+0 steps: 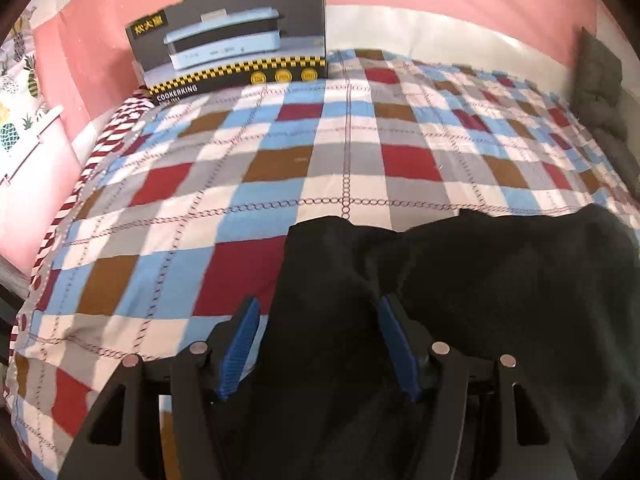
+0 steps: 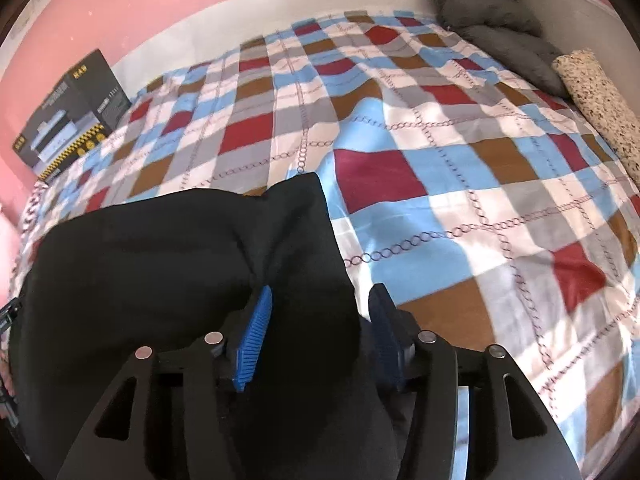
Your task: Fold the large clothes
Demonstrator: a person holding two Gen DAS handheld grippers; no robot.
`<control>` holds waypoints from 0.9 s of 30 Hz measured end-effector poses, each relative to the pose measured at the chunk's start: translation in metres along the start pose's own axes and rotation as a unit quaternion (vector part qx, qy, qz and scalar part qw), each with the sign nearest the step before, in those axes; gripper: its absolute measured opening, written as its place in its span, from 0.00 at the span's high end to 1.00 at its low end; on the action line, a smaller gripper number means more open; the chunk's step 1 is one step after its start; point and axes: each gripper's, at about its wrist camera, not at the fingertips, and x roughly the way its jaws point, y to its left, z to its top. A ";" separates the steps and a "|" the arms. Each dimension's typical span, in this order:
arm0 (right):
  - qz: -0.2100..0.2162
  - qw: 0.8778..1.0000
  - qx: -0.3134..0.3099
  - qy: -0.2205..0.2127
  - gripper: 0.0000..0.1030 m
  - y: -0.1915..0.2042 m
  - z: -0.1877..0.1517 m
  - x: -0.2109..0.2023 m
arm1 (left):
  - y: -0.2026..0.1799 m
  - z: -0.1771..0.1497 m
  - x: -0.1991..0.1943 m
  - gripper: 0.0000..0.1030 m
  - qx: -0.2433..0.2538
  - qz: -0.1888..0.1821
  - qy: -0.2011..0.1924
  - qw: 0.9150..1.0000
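Two hand-held grippers over a bed (image 1: 320, 152) with a checked cover. The black garment (image 1: 480, 280) lies on the near part of the bed, its far edge forming two humps. The left gripper (image 1: 318, 344) stands over the garment's left border: its fingers (image 1: 240, 344) are parted, cloth passing loosely between them, neither pad visibly pressing. The right gripper (image 2: 320, 340) mirrors this at the right border, fingers (image 2: 254, 340) likewise apart with cloth slack between them. This symmetric placement suggests the edge has been laid down for a fold. A boxed appliance (image 1: 236, 40) beyond the fingertips stays clear.
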 end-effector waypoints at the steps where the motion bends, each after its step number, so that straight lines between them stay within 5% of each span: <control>1: 0.005 1.000 0.000 -0.001 0.49 -0.002 -0.002 -0.007 | 0.004 -0.001 -0.009 0.37 -0.002 -0.004 -0.007 1.000; 8: 0.064 0.998 -0.004 -0.021 0.41 -0.011 -0.042 -0.067 | 0.028 -0.046 -0.072 0.37 -0.025 -0.035 -0.029 0.999; 15: 0.058 0.998 -0.015 0.000 0.27 -0.011 -0.093 -0.070 | 0.032 -0.104 -0.073 0.36 -0.054 -0.045 0.016 0.997; 19: 0.065 0.997 0.031 0.014 0.26 -0.029 -0.098 -0.067 | 0.038 -0.106 -0.077 0.35 -0.072 -0.045 0.013 0.996; 27: 0.079 0.996 0.028 0.013 0.26 -0.036 -0.099 -0.063 | 0.045 -0.106 -0.070 0.35 -0.096 -0.069 0.027 0.993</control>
